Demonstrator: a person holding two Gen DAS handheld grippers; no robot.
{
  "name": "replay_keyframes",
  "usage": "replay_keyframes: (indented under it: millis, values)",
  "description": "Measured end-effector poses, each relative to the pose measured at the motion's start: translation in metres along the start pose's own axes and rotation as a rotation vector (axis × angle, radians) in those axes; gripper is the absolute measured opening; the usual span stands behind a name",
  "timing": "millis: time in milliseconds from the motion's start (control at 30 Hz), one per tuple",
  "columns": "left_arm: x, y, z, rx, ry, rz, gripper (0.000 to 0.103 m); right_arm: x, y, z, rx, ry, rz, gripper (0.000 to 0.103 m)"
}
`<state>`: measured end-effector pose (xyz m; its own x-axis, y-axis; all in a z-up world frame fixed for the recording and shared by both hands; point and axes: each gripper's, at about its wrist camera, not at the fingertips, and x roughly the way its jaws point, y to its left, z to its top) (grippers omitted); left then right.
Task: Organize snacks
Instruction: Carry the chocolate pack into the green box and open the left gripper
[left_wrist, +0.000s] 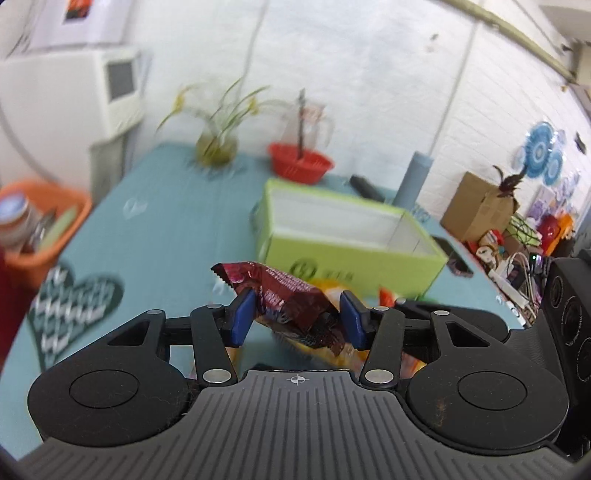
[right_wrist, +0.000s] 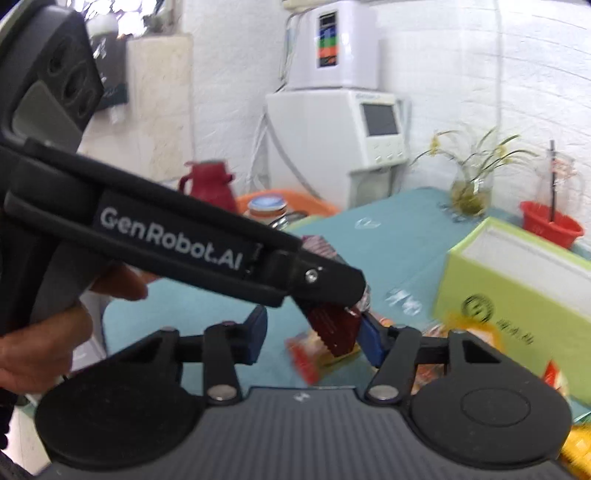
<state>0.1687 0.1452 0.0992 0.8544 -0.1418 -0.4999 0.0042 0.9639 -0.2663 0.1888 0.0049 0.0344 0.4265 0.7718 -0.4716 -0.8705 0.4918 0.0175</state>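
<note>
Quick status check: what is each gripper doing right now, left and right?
Left gripper: closed on a dark red snack packet.
Right gripper: jaws apart, nothing gripped; the left gripper's packet end only overlaps its right pad.

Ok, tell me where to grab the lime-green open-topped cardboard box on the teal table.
Probably take the lime-green open-topped cardboard box by the top rim of its near long wall, coming from above and straddling that wall. The box looks too wide to span, and its open top leaves the thin upright walls free.

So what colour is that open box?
Lime green outside, white inside; the box shows best in the left wrist view.
</note>
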Motion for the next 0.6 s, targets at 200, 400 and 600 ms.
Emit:
replay_keyframes:
  millis: [200, 400, 600]
  values:
    - [0.051, -0.03, 0.057, 0.085, -0.058, -0.114, 0.03, -0.015, -0.052, 0.025, 0.042, -0.069, -0.08, 0.063]
    - [0.126, -0.025, 0.092, 0.068, -0.009, -0.181, 0.023, -0.011, -0.091, 0.04, 0.047, -0.1, -0.143, 0.063]
    - [0.21, -0.001, 0.105, 0.03, 0.105, -0.141, 0.029, 0.035, -0.142, 0.051, 0.075, -0.001, -0.192, 0.065]
